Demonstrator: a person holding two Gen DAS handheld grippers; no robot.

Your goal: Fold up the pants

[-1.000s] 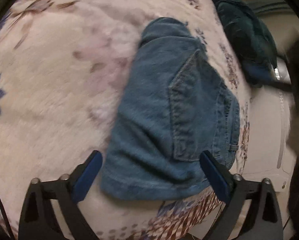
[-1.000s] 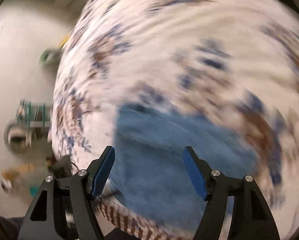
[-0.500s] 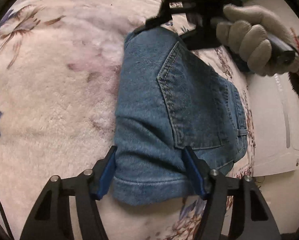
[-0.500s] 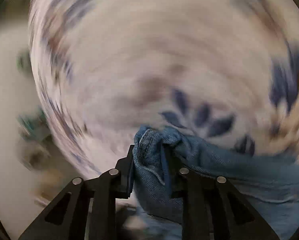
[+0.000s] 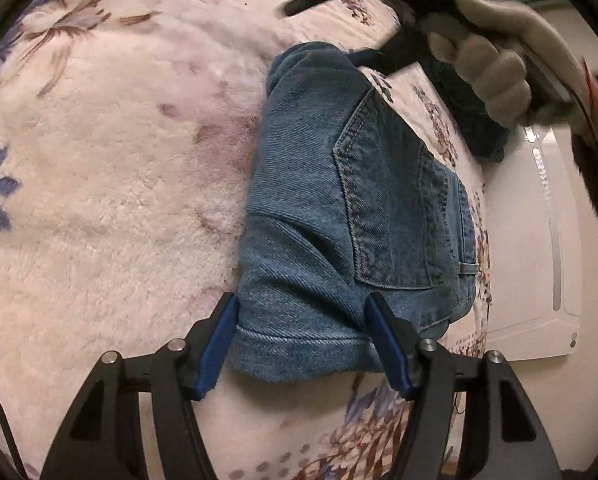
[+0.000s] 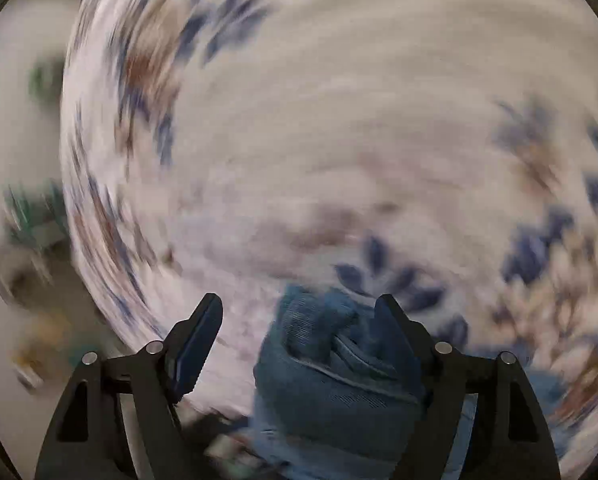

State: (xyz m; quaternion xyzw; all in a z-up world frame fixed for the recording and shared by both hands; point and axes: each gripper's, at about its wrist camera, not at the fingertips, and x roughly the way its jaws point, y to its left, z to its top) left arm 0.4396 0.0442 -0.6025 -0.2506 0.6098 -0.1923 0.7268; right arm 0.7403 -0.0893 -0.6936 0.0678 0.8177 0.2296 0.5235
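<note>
My right hand-held gripper (image 6: 299, 344) has let go of the pants (image 5: 339, 216), its jaws now wide and lifting off. My left hand-held gripper (image 5: 303, 344) straddles the hem, half-open, gripping nothing. The folded pants lie on the bed (image 5: 119, 200); folding looks nearly done.

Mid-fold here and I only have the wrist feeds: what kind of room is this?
Probably a bedroom. The folded jeans lie on a plush floral blanket that looks like bedding, with a dark garment at its edge. The white appliance-like unit beside it suggests a home rather than a lab.
</note>
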